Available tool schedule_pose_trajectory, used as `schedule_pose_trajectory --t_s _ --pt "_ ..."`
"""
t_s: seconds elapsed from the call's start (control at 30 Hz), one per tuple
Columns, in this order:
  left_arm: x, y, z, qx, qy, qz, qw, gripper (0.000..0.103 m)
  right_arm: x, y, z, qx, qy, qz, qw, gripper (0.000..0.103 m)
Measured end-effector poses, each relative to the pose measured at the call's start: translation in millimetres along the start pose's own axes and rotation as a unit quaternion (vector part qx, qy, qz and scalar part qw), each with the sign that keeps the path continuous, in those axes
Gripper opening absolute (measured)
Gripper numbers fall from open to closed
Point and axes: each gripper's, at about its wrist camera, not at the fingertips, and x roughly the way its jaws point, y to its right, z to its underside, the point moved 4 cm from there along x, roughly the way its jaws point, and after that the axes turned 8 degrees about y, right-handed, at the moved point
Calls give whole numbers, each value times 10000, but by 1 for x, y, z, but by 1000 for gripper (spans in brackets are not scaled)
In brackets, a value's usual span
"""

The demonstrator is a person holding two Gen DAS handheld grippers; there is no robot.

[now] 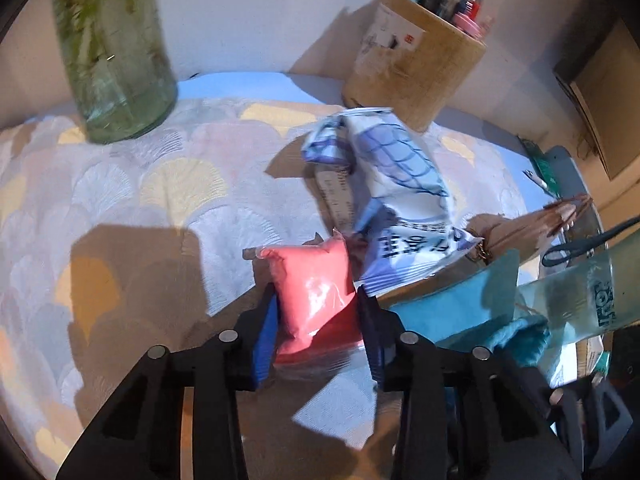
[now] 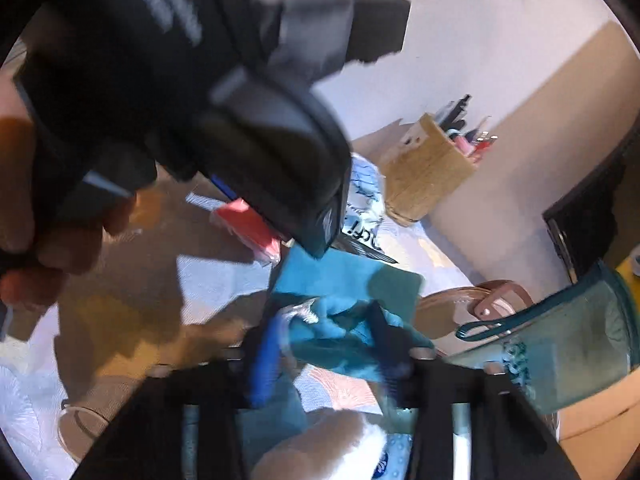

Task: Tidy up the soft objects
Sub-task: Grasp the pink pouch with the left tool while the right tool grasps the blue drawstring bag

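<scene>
A pink plastic pouch (image 1: 312, 280) stands upright on the patterned cloth between the blue pads of my left gripper (image 1: 316, 300), which is shut on it. Just behind it leans a crumpled blue-and-white packet (image 1: 400, 184). To the right lies a teal cloth (image 1: 452, 300). In the right wrist view that teal cloth (image 2: 340, 280) is bunched between the fingers of my right gripper (image 2: 326, 336), which is shut on it. The pink pouch (image 2: 248, 224) shows beyond, partly hidden by the left tool's black body (image 2: 224, 120) and a hand (image 2: 48, 248).
A green glass vase (image 1: 116, 60) stands at the back left and a cardboard box of pens (image 1: 416, 64) at the back right. A brown purse (image 1: 532, 224) and a clear teal bag (image 1: 580, 296) lie at the right edge. Something white and fluffy (image 2: 340, 440) lies under the right gripper.
</scene>
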Motion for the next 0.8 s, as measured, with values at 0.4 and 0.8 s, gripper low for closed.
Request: schedule_pose_trajectory --t_s 0.4,0.8 --pt "-89 -61 28 -751 237 214 9967 32 -63 14 -35 318 799 -644 9942 9" --pt "-156 -81 101 -975 298 5 9948 32 -107 -7 -49 509 954 -829 9907 9"
